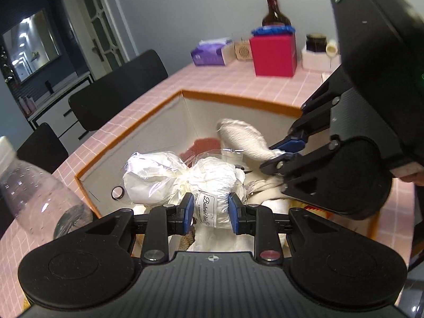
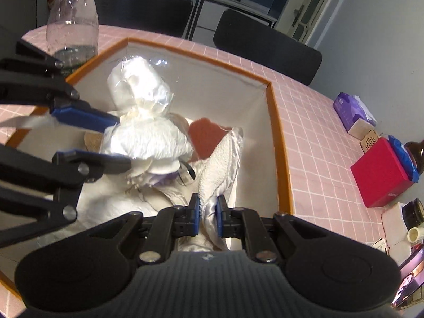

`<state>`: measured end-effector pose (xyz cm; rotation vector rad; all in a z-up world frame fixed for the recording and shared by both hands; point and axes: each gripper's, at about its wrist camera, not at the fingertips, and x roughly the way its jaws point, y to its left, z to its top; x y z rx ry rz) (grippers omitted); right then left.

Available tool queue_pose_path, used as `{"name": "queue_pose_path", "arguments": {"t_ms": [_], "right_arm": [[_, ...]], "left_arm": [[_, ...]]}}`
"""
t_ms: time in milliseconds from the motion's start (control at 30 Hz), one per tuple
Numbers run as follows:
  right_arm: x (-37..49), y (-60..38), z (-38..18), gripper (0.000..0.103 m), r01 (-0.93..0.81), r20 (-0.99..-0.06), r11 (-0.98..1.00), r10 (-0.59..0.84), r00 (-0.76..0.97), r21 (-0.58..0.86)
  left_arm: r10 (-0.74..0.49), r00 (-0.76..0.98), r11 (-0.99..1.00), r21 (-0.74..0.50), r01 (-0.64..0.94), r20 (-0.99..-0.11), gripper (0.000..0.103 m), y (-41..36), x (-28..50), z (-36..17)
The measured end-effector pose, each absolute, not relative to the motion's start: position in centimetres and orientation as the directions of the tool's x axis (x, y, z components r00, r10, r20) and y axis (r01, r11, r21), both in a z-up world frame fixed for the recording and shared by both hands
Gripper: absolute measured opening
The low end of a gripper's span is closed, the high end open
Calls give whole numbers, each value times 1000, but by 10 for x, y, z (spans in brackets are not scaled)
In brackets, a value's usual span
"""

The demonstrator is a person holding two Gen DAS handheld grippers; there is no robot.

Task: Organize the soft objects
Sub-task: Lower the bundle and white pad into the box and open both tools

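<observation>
Inside the orange-rimmed box (image 1: 239, 98) on the pink tiled bench (image 1: 148, 98), both tongs are seen closed on soft things. A plastic-wrapped white bundle (image 1: 212, 185) is pinched at its labelled end between the blue pads of the left tongs (image 1: 211, 210), which are closed only as far as the bundle's width. The wrapped bundle is raised above the other cloths, its far end near the box's left wall. A white towel (image 2: 220, 159) is gripped by the right tongs (image 2: 207, 213), the pads nearly together on a gathered fold; the towel's free end lies beside the right wall, close to a reddish cloth (image 2: 204, 137) at the back. Most of the box floor is covered by pale fabric, while bare wall is visible at the far corner. A clear bottle (image 2: 71, 18) stands just outside the left rim; a red box (image 2: 381, 172) and a tissue pack (image 2: 352, 108) sit well apart from the right rim.
</observation>
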<state>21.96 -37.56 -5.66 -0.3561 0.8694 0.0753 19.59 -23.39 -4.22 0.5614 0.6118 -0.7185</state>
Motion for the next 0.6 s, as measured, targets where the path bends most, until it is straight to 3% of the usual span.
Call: {"name": "queue_pose_path", "arguments": {"t_ms": [500,600], "right_arm": [[211,-369,-53,30,-242,-754,925,-67,653,-292],[210,-369,-52,34,-243,-752,923,-71,655,-299]], "left_arm": [[-316,534,538,315,782,-784,32,-259,217,-60],[-312,540,531,328,781,-781,39,-258,214,-59]]}}
